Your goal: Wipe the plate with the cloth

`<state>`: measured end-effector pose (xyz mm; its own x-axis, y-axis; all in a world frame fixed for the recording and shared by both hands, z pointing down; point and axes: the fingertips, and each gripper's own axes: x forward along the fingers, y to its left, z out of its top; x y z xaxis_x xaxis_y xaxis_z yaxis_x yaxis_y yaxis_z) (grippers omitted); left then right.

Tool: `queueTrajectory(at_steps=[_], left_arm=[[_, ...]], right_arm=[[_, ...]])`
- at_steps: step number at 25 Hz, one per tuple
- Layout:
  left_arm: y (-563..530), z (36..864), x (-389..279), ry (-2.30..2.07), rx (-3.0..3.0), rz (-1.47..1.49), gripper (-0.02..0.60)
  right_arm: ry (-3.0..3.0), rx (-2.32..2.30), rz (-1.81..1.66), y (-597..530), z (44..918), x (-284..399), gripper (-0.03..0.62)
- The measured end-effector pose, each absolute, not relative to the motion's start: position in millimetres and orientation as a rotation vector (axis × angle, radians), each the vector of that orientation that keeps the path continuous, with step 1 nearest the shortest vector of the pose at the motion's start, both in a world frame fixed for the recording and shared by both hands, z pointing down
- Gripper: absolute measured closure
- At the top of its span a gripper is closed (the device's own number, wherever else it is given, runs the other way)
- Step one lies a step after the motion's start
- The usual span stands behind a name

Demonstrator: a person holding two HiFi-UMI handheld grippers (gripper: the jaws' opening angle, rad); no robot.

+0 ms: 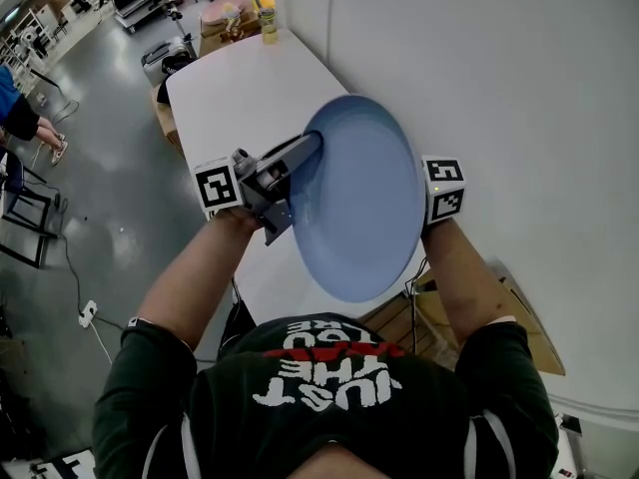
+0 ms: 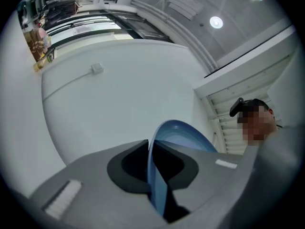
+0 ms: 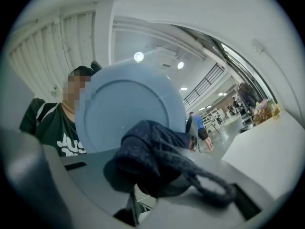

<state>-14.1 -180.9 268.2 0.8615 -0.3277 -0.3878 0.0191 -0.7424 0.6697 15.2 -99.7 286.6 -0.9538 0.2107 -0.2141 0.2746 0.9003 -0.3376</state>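
My left claw (image 2: pixel 151 162) is pinching the rim of the pale blue plate (image 1: pixel 364 208), one jaw on each face, and it holds the plate tipped up on edge in the air over the near end of the white counter (image 1: pixel 225 93). My right claw (image 3: pixel 145 178) is clamped on a bunched dark blue cloth (image 3: pixel 155 149), with a loop of it draped over one jaw. It faces the plate's other side from the opposite edge, and I cannot tell whether the cloth touches the plate. At the counter's far end stands a yellowish bottle (image 1: pixel 267 20), with grey floor off to the left.
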Motion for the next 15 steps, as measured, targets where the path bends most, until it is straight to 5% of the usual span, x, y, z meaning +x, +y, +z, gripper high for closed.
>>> queueTrajectory(at_steps=[15], left_arm=[[-192,312,-14,-0.281,2.343,-0.441,0.563]], right_arm=[[2.642,0.042,-0.354,-165,203,86,0.546]])
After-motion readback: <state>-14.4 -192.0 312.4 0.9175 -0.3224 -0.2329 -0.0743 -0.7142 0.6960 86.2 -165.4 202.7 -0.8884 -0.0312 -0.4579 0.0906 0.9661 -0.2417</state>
